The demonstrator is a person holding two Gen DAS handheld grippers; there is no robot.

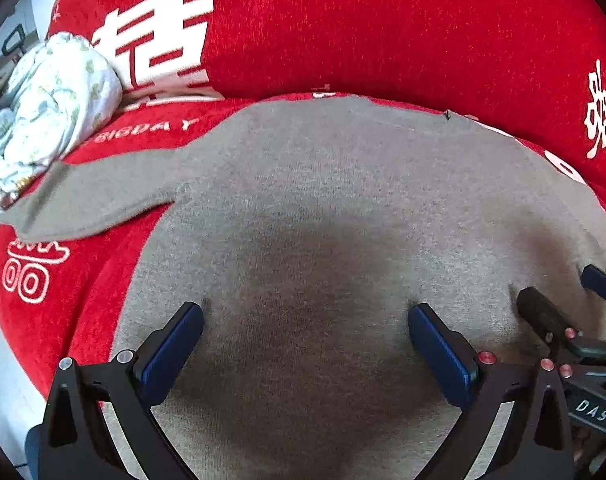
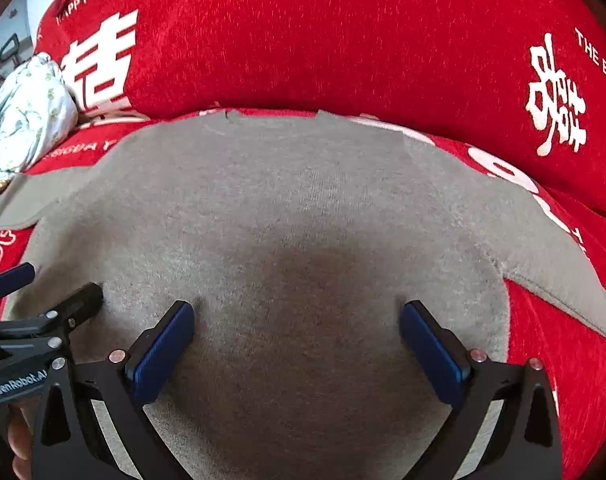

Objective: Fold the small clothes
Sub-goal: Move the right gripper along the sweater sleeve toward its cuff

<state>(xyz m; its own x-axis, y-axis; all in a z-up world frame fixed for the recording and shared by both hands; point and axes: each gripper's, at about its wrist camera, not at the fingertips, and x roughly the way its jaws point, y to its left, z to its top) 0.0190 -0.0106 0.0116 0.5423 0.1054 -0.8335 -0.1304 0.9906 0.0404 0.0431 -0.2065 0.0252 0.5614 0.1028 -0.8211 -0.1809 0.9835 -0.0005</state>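
A small grey knit sweater (image 1: 343, 184) (image 2: 287, 192) lies flat on a red sofa seat, neckline toward the backrest. Its left sleeve (image 1: 99, 196) stretches out leftward and its right sleeve (image 2: 543, 256) angles out to the right. My left gripper (image 1: 306, 322) stands open, its blue pads low over the sweater's body with only flat cloth between them. My right gripper (image 2: 297, 318) is open the same way, just to the right of the left one. Each gripper shows at the edge of the other's view, the right gripper (image 1: 563, 300) and the left gripper (image 2: 43, 284).
A red sofa cover (image 1: 383, 28) (image 2: 343, 40) with white characters and lettering forms the seat and backrest. A crumpled white floral garment (image 1: 51, 100) (image 2: 27, 112) lies at the far left of the seat. Part of a hand (image 2: 19, 444) shows at the lower left.
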